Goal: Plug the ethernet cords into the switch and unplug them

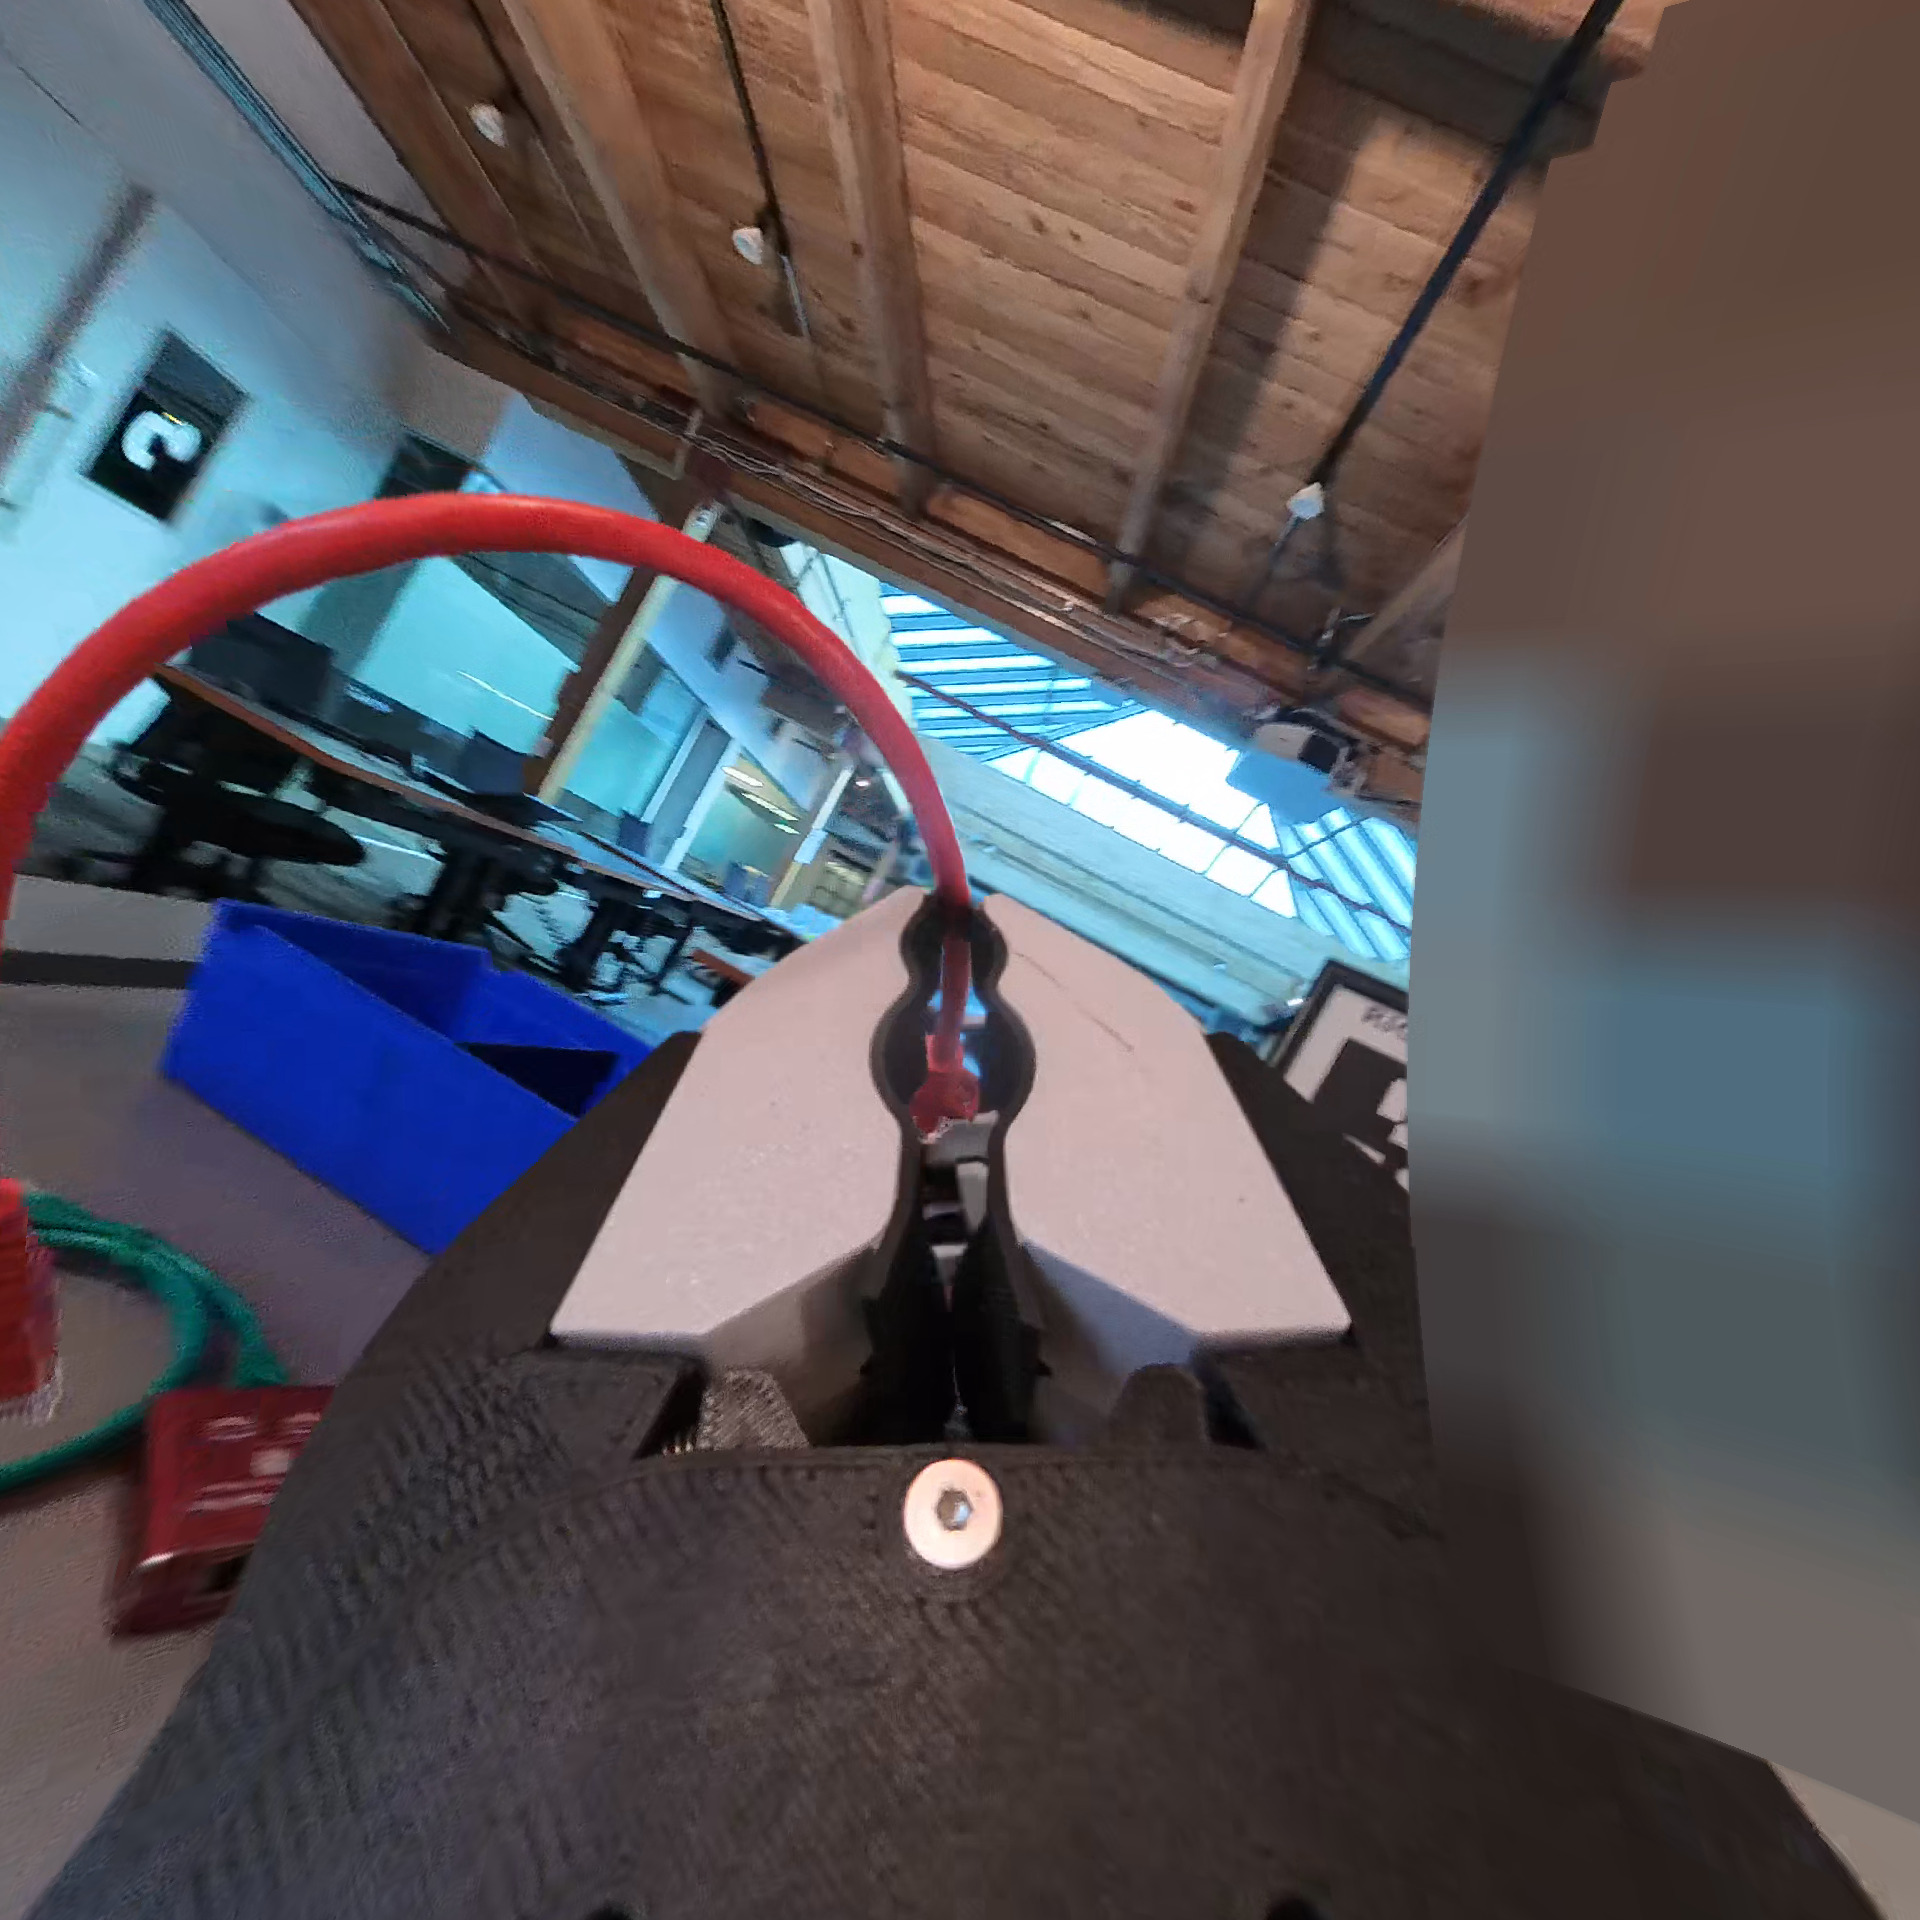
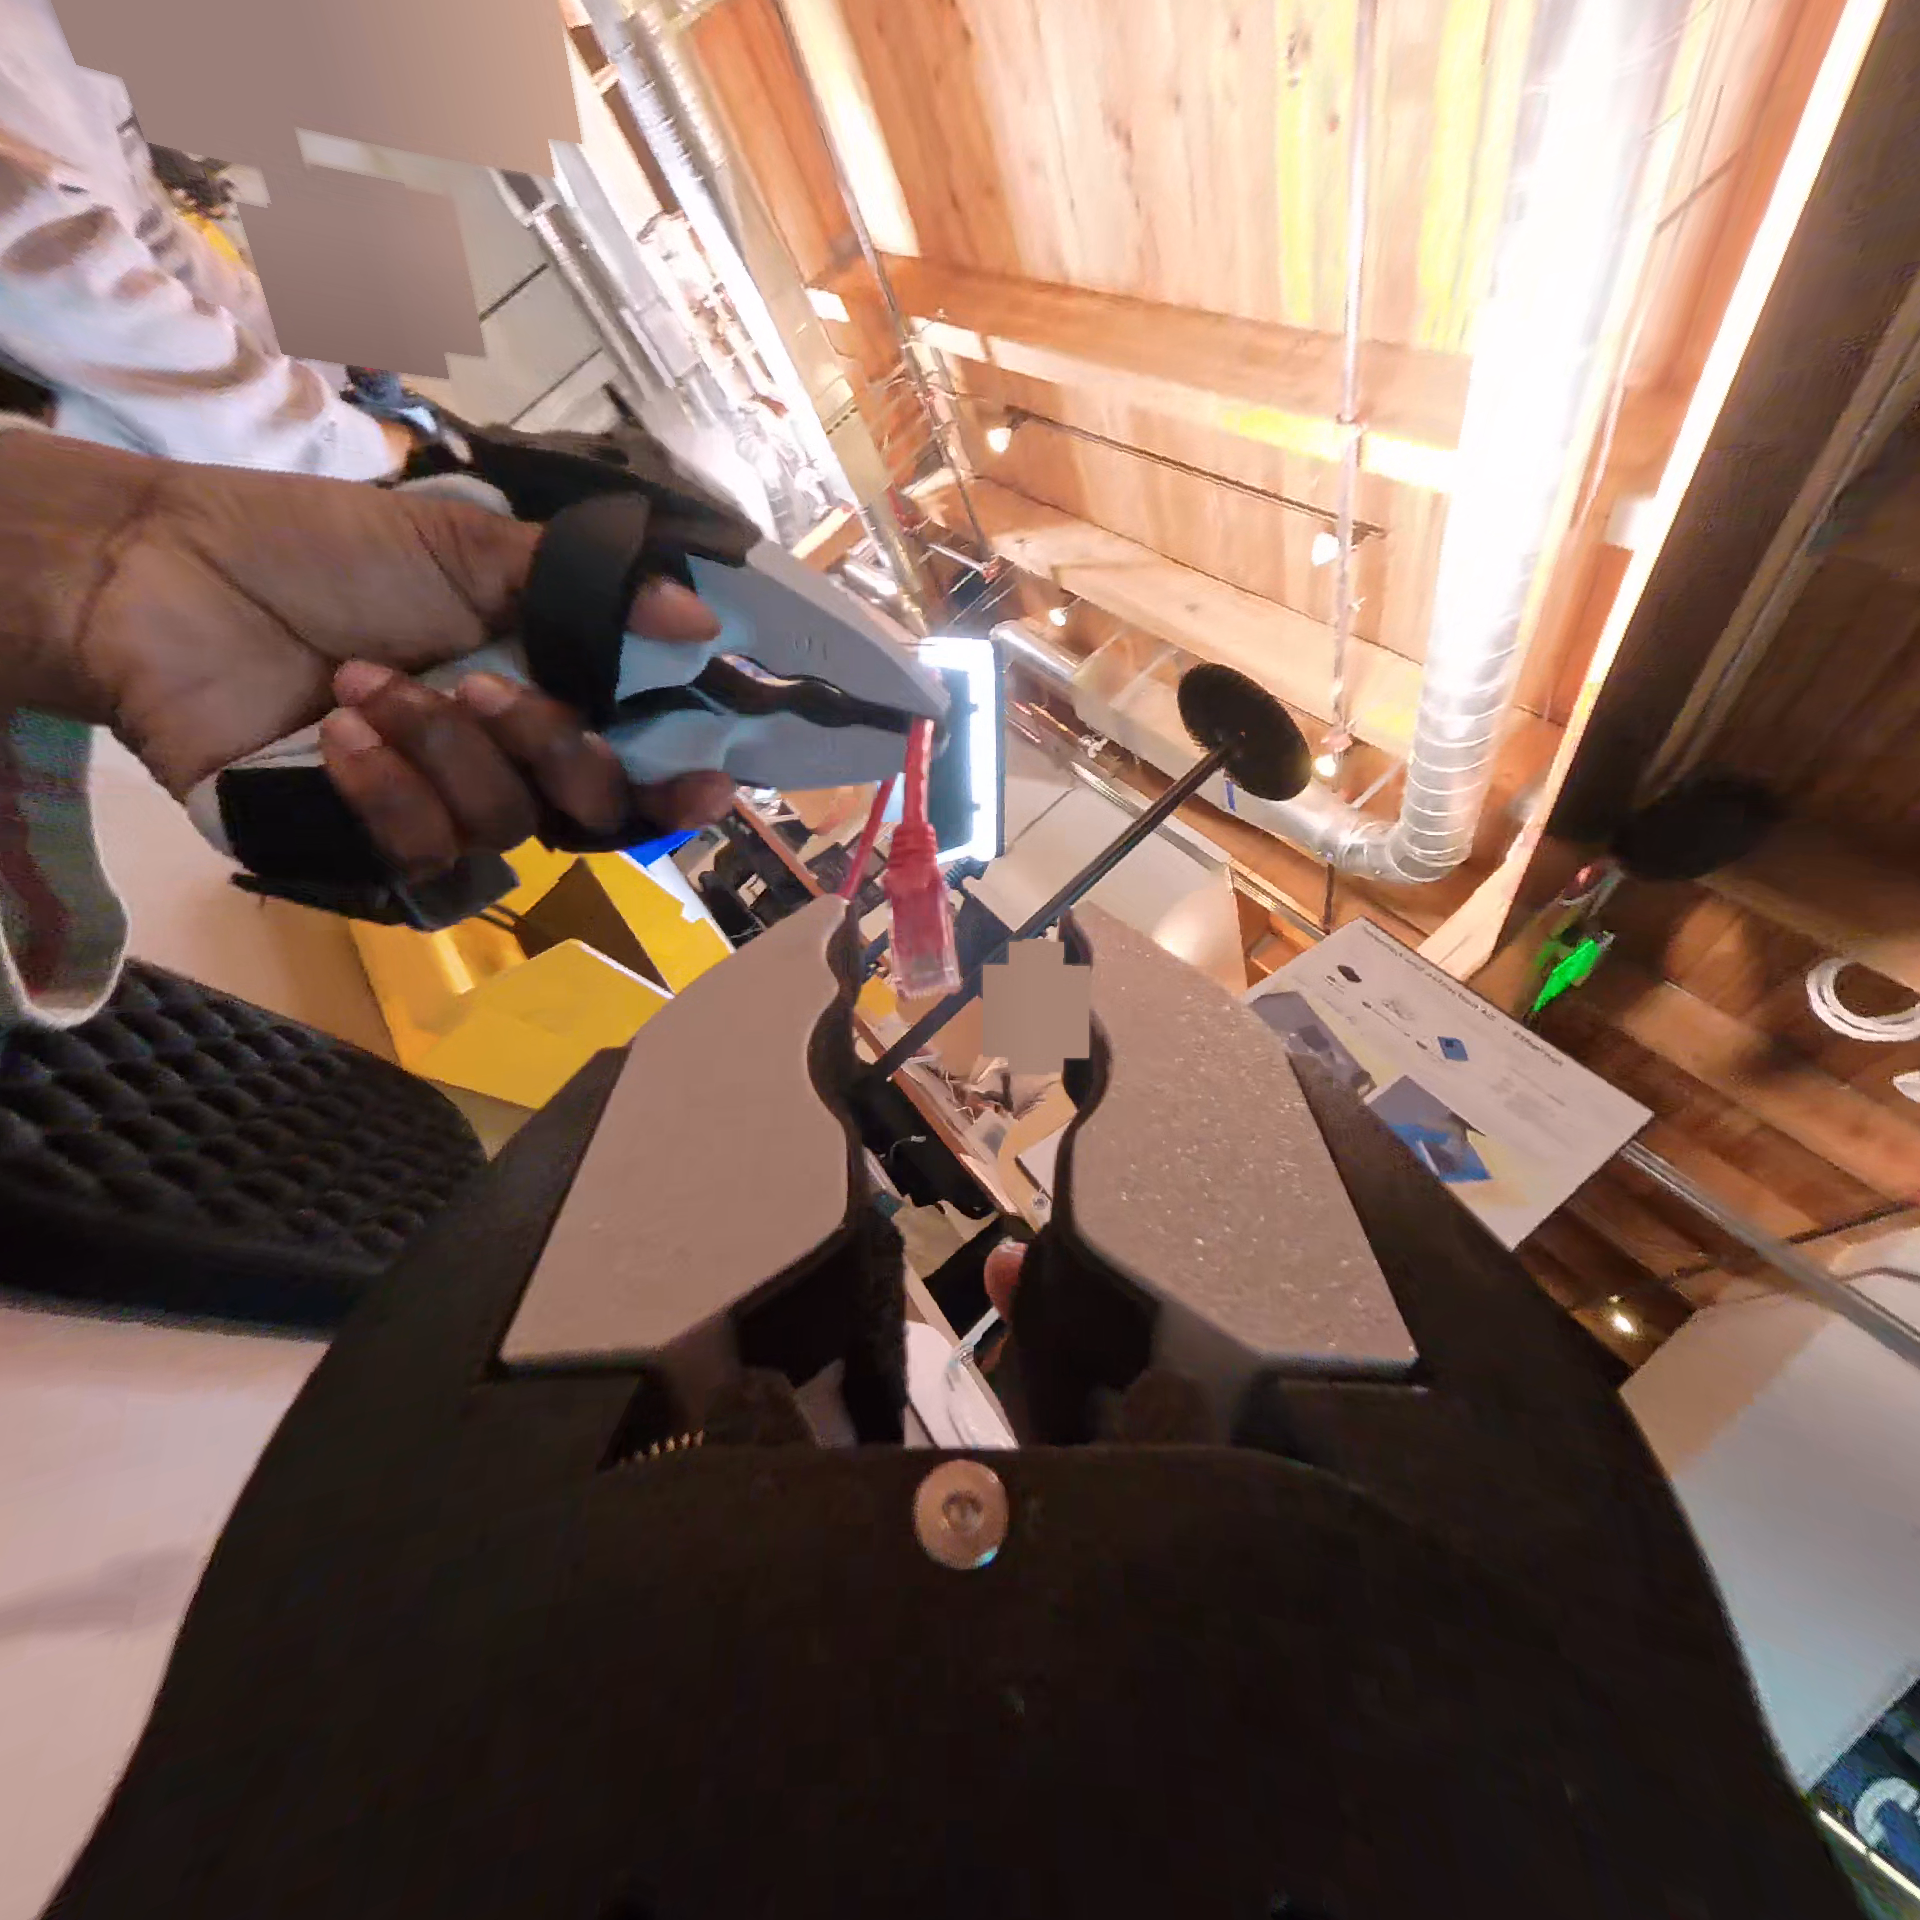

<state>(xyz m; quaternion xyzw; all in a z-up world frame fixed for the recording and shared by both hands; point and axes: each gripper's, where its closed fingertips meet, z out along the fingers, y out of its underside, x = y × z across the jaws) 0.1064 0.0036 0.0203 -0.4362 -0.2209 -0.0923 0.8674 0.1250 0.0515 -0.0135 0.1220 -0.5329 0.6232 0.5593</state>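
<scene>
My left gripper (image 1: 951, 914) is shut on a red ethernet cord (image 1: 520, 520), which arcs up and left from between the fingertips and off the left edge. In the right wrist view the same gripper (image 2: 935, 717), held by a hand, pinches the cord with its red plug (image 2: 920, 925) hanging below the tips. My right gripper (image 2: 961, 935) is open and empty, its tips just below and on either side of that plug. A red switch (image 1: 208, 1496) lies low on the left of the left wrist view, with a green cord (image 1: 177, 1309) coiled beside it.
A blue bin (image 1: 353, 1049) stands on the table behind the switch. A yellow bin (image 2: 540, 987) and a black mesh pad (image 2: 208, 1132) lie at the left of the right wrist view. A black stand with a round disc (image 2: 1242, 732) rises behind the plug. The gap from one gripper's tips to the other's is roughly 7 cm.
</scene>
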